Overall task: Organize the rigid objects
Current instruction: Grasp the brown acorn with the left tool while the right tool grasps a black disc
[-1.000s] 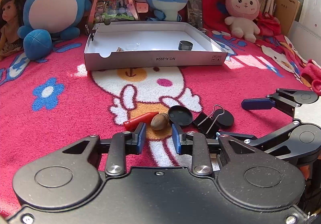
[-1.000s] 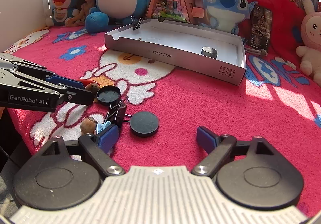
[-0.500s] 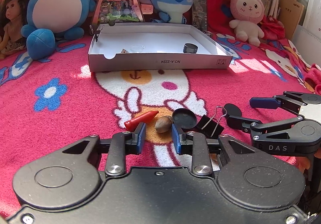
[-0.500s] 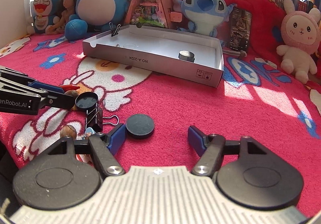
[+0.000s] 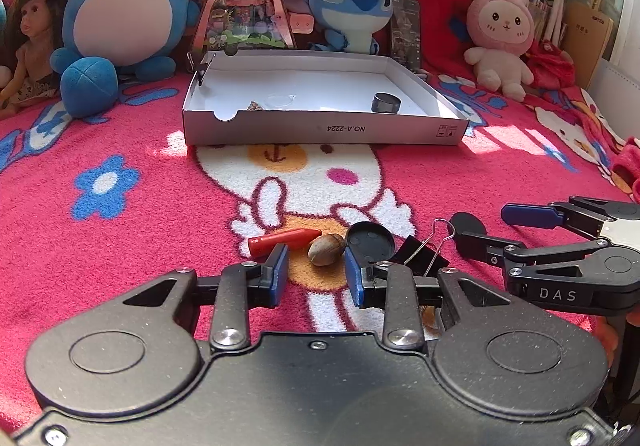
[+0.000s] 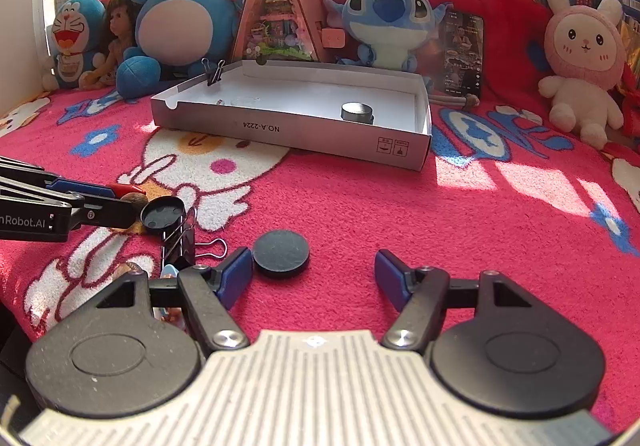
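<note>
Our left gripper half-open, empty | right gripper wide, empty | nut just ahead between left fingers, crayon touching-close; black disc by right's left finger | risk: we nudge crayon, nut rolls from box.

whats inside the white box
A dark round cap, a clear lid and a small brownish bit lie inside the white box; its front wall hides the nearest floor.
</note>
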A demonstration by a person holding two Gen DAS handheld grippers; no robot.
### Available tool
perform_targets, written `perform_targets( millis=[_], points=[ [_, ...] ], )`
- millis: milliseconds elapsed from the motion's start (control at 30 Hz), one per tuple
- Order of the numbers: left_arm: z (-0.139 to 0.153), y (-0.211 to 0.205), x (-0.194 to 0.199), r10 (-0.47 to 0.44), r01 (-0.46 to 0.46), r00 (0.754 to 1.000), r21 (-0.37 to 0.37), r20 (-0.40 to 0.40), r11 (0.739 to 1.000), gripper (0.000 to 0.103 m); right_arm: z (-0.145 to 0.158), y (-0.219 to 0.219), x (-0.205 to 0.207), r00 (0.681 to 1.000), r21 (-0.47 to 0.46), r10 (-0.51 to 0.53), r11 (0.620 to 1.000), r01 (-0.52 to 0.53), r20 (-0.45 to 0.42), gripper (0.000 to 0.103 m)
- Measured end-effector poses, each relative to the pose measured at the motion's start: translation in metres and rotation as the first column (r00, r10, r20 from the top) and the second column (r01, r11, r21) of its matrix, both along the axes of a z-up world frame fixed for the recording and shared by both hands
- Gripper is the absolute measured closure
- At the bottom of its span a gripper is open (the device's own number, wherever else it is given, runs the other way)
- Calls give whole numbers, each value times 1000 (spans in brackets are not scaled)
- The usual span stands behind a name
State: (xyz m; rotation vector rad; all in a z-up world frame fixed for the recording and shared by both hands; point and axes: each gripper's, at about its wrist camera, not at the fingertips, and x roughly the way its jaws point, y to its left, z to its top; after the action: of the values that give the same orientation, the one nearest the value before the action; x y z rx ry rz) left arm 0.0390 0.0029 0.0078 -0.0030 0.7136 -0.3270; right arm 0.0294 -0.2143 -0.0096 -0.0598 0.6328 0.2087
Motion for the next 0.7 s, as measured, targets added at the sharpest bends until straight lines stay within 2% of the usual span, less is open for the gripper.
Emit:
perform_targets(
  millis=[200, 267, 333, 400, 500, 567, 700],
  points=[
    [0, -5, -2, 3, -3, 1000, -23, 11, 1000, 75, 2, 3, -3, 1000, 34, 12, 999, -13, 10, 37],
    [0, -7, -1, 7, -6, 1000, -27, 9, 1000, 76, 2, 5, -4, 1000, 28, 21, 999, -21, 16, 48],
    [-1, -7, 0, 14, -14, 1000, -29, 12, 999, 78, 2, 10, -5, 999, 9, 32, 999, -33, 19, 52],
    [-2, -8, 1, 17, -16, 1000, -29, 14, 999, 80, 1, 14, -6, 999, -4, 45, 999, -45, 21, 54],
    [-2, -9, 1, 11, -11, 1000, -25, 16, 1000, 89, 0, 19, -8, 998, -23, 61, 998, -60, 24, 59],
    [-1, -10, 0, 4, -3, 1000, -24, 18, 1000, 92, 1, 20, -9, 998, -28, 64, 998, -63, 26, 67],
    [1, -11, -2, -4, 4, 999, -10, 33, 1000, 93, 3, 19, -9, 998, -17, 62, 998, -62, 30, 67]
  ],
)
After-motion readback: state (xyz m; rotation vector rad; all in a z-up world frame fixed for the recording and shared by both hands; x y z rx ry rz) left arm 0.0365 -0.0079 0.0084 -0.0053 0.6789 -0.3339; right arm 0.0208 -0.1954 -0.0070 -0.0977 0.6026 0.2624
